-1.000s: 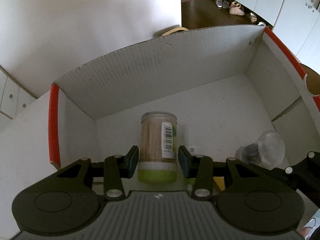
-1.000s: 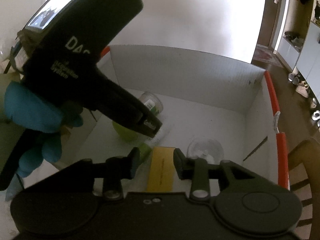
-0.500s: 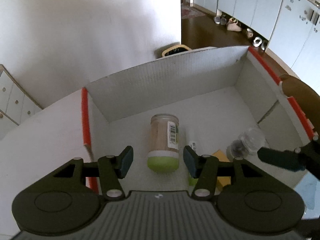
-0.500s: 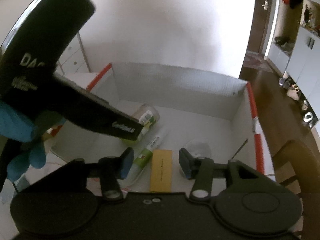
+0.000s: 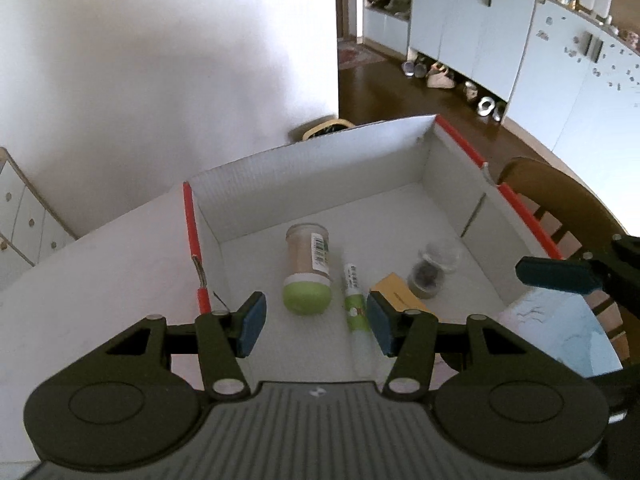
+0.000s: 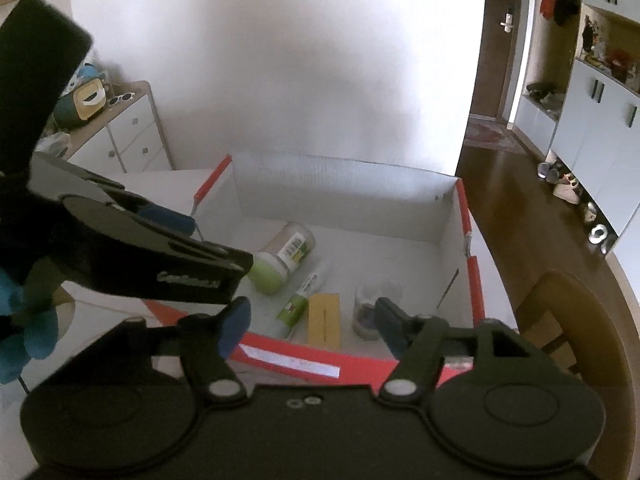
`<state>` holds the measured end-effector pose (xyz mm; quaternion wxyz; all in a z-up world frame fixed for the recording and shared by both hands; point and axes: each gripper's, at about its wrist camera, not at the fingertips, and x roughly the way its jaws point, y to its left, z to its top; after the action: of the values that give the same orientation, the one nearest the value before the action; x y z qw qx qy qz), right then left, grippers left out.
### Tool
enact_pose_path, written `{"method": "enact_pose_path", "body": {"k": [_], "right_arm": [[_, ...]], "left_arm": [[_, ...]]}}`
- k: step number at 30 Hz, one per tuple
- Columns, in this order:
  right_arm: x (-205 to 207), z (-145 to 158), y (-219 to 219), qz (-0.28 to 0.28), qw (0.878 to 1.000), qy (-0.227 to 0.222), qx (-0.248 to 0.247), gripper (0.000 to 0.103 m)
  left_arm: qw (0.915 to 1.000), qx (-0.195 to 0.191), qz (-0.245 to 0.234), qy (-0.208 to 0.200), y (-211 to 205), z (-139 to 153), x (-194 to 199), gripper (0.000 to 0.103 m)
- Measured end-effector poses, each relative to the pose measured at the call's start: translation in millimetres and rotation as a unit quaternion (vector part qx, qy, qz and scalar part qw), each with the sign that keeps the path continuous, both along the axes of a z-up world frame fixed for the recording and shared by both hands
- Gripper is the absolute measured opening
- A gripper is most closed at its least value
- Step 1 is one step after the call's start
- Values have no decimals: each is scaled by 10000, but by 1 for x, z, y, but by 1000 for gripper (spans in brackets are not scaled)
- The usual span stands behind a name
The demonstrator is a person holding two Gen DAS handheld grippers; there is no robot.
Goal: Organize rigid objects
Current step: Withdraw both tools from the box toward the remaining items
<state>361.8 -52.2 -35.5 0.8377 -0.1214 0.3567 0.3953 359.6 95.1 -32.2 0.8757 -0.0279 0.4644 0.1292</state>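
A white cardboard box (image 5: 320, 168) (image 6: 340, 184) with red edges holds all the objects. A toothpick jar (image 5: 308, 264) (image 6: 284, 256) with a green lid lies on its side on the box floor. Next to it lie a green-and-white tube (image 5: 354, 300) (image 6: 300, 304), a flat yellow box (image 5: 396, 290) (image 6: 325, 320) and a small clear jar (image 5: 434, 268) (image 6: 370, 308) with dark contents. My left gripper (image 5: 316, 326) hovers above the near side of the box, its jaws opening with nothing between them. My right gripper (image 6: 312, 324) hangs over the near red edge, jaws opening and empty.
The box sits on a white table (image 5: 100, 260). A wooden chair (image 5: 560, 200) (image 6: 560, 320) stands just right of the box. White drawers (image 6: 132, 136) stand at the far left wall. A blue-gloved hand (image 6: 24, 320) holds the left gripper. A pale blue sheet (image 5: 560, 328) lies at the table's right.
Both grippers rose and drew back out of the box, and both sets of jaws widened. The jar, earlier between the left fingers, now lies free on the box floor.
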Motion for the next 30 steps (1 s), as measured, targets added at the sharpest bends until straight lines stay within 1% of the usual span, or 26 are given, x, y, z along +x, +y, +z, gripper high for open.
{"method": "enact_pose_path", "body": {"k": [2,8,13,15,19,21,26,28,29,30], "right_arm": [[-8,3,-4,-33,10000,-31,17,71],[-29,13,-16,-111,9998,-118,97,79],[-45,21,-26,-225,9994,-150,218,86],[-53,25,-31,-277,9990,-170,296,90],[-68,30,-41,-326,9983,-229,417,96],[-75,32,-45,-376,9980,-256,449,98],[-94,37,-59,-443,9963,-299,667,102],[-101,39,-65,-474,9956,-319,748,102],[-105,39,-68,-488,9952,-327,781,102],[-108,39,-70,-503,9950,-326,805,102]], "left_arm": [[10000,22,-51,-64,-3,6,-8,63],[9996,-53,-78,-271,-5,18,-36,64],[9992,-31,-130,-383,-6,29,-62,65],[9990,-46,-141,-429,-6,32,-71,73],[9983,-14,-211,-542,-10,37,-92,74],[9981,17,-237,-577,-12,39,-100,74],[9974,-55,-271,-663,-14,42,-119,74],[9969,-41,-335,-708,-17,44,-127,77],[9967,-24,-360,-727,-18,45,-131,80],[9965,-12,-389,-744,-19,46,-135,80]]}}
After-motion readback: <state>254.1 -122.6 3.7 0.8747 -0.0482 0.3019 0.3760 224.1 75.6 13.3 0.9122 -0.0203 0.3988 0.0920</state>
